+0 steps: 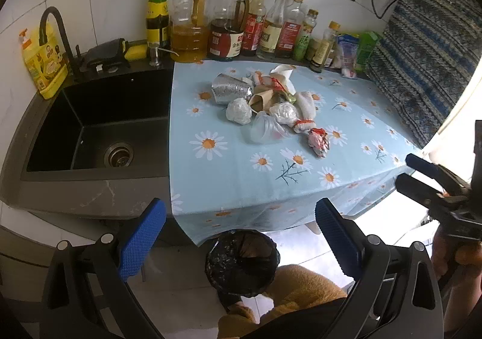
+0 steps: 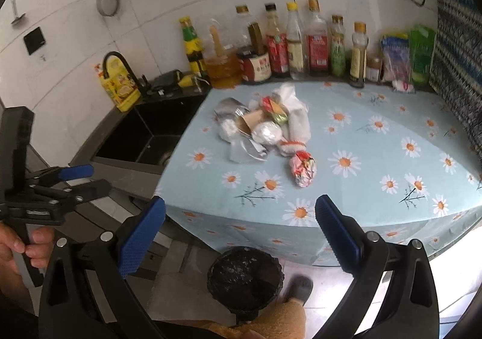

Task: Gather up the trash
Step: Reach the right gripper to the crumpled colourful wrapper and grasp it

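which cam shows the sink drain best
The left wrist view: the sink drain lies fully exposed on the floor of the black sink. In the right wrist view only a sliver of the drain peeks out past the daisy tablecloth.

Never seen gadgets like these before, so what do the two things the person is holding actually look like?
Each hand-held gripper is a black plastic frame with silver rivets and two flat fingers faced in blue, bumpy rubber pads: left hand-held gripper, right hand-held gripper. Bare hands grip black handles; no cables show. The clothing below looks like fuzzy tan fabric.
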### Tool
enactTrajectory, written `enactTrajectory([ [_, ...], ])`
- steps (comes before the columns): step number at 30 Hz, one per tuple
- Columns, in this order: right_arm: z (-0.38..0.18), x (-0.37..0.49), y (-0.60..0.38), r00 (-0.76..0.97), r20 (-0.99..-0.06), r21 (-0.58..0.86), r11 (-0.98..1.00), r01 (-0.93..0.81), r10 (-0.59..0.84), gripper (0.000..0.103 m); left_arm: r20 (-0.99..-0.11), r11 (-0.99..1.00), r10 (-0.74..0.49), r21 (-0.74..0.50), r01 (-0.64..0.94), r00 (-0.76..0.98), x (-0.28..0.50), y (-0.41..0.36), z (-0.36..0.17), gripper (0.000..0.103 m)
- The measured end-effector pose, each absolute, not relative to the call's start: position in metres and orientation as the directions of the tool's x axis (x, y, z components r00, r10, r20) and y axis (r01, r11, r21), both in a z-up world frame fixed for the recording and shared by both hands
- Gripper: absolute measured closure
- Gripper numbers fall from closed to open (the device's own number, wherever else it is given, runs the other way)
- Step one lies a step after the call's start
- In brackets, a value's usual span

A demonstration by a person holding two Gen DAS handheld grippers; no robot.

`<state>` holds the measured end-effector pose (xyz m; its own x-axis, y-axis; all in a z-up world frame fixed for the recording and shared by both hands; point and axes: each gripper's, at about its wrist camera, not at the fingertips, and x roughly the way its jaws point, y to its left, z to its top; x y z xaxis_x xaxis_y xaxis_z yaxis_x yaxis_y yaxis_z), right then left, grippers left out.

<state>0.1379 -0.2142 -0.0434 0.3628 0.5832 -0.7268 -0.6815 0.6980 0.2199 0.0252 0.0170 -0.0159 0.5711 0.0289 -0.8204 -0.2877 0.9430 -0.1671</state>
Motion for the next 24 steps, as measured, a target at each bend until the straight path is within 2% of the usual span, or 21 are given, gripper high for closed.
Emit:
enactTrajectory([
  [5, -0.081, 0.190, -0.204, 0.305, -0.776, 0.221, 0.692, -0.688, 0.551, 0.005, -0.839, 0.927, 0.063, -0.151, -0.342, 0.540, 0.047, 0.018, -0.030, 0.007],
  [9, -0.114, 0.235, -0.195, 0.243, -0.810, 0.242, 0.682, -0.691, 0.534, 0.011, -0.854, 0.904, 0.039, -0.191, -0.382, 0.519, 0.063, 0.023, -0.044, 0.007],
  [14, -0.148, 0.281, -0.182, 0.170, -0.852, 0.259, 0.681, -0.685, 0.495, 0.017, -0.896, 0.880, 0.038, -0.180, -0.439, 0.443, 0.091, 0.024, -0.075, 0.007],
  [15, -0.151, 0.286, -0.180, 0.161, -0.856, 0.261, 0.679, -0.686, 0.491, 0.022, -0.902, 0.874, 0.031, -0.185, -0.449, 0.431, 0.096, 0.024, -0.080, 0.007],
  [17, -0.163, 0.298, -0.175, 0.139, -0.868, 0.257, 0.671, -0.695, 0.477, 0.025, -0.911, 0.867, 0.024, -0.186, -0.463, 0.412, 0.103, 0.023, -0.088, 0.007],
  [22, -0.184, 0.318, -0.168, 0.073, -0.878, 0.294, 0.653, -0.698, 0.473, 0.049, -0.927, 0.849, 0.024, -0.179, -0.498, 0.374, 0.117, 0.020, -0.103, 0.007],
  [24, -0.185, 0.319, -0.167, 0.076, -0.878, 0.287, 0.646, -0.708, 0.473, 0.055, -0.929, 0.840, 0.018, -0.187, -0.509, 0.371, 0.123, 0.019, -0.106, 0.007],
])
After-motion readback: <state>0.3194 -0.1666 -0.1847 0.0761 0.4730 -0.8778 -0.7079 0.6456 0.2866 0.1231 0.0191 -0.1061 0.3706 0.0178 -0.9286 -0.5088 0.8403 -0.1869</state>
